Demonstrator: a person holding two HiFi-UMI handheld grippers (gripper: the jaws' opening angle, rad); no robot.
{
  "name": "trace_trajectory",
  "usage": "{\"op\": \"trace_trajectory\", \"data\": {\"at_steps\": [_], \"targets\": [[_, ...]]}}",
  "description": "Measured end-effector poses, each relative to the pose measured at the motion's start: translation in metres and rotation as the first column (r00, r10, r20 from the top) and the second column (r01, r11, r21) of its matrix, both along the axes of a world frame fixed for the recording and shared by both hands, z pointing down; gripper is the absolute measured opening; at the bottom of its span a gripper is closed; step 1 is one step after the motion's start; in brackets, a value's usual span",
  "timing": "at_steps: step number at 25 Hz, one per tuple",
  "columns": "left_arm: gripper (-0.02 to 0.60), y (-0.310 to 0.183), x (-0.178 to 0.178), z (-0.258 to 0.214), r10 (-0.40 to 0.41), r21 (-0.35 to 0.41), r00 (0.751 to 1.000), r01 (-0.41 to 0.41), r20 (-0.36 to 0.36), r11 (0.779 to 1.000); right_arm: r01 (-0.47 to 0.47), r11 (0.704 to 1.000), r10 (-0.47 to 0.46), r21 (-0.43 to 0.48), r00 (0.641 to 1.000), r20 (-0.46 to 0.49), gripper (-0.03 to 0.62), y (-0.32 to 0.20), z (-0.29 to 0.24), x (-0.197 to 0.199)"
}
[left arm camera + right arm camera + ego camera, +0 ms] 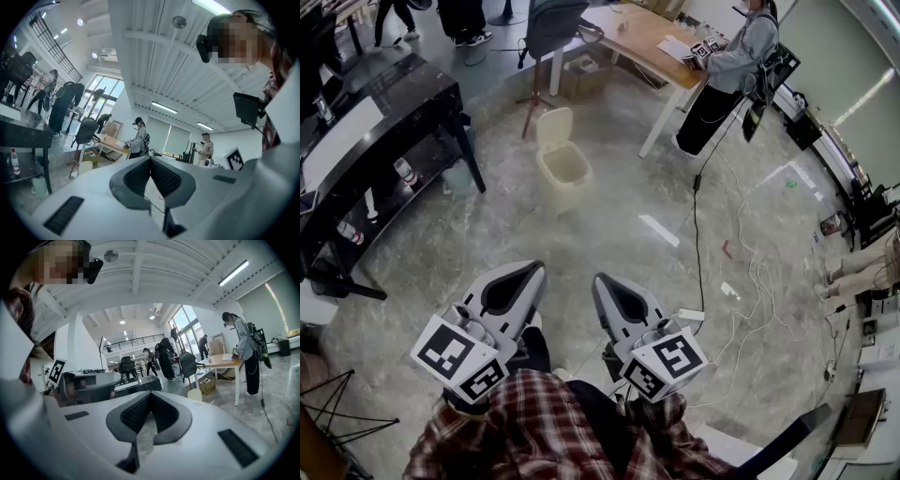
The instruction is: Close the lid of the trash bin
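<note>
Cream trash bin (565, 173) stands open far beyond pressed-together left tongs (532, 268) and right tongs (599, 279).

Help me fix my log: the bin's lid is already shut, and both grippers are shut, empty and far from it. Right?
Not quite. The head view shows the bin with its lid standing open, not shut. The rest holds: the left gripper and the right gripper are shut, empty and far from it.

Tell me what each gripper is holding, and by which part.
Nothing: the left gripper and right gripper are both shut, empty. The trash bin stands apart, lid up.
</note>
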State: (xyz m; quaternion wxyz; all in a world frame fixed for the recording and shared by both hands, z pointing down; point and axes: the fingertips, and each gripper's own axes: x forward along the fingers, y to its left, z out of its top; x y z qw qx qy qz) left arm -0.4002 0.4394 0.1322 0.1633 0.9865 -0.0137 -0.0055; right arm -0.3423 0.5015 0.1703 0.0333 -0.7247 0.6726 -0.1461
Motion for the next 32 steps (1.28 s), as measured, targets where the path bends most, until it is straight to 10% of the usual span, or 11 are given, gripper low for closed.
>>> {"op": "trace_trajectory", "data": {"at_steps": [20,32], "targets": [[0.012,-0.154,0.115,0.031,0.077,-0.008,0.992,-0.077,0.098,0.997,-0.152,0.988,0.152,-0.009,0.985,0.079,0.014,-0.133,0.026,0.127],[0.012,-0.232,0.285,0.016,-0.091,-0.015,0.993,0.092,0.069,0.996,-0.007,1.0,0.007,-0.005,0.996,0.084,0.014,-0.203,0.013,0.299]]}}
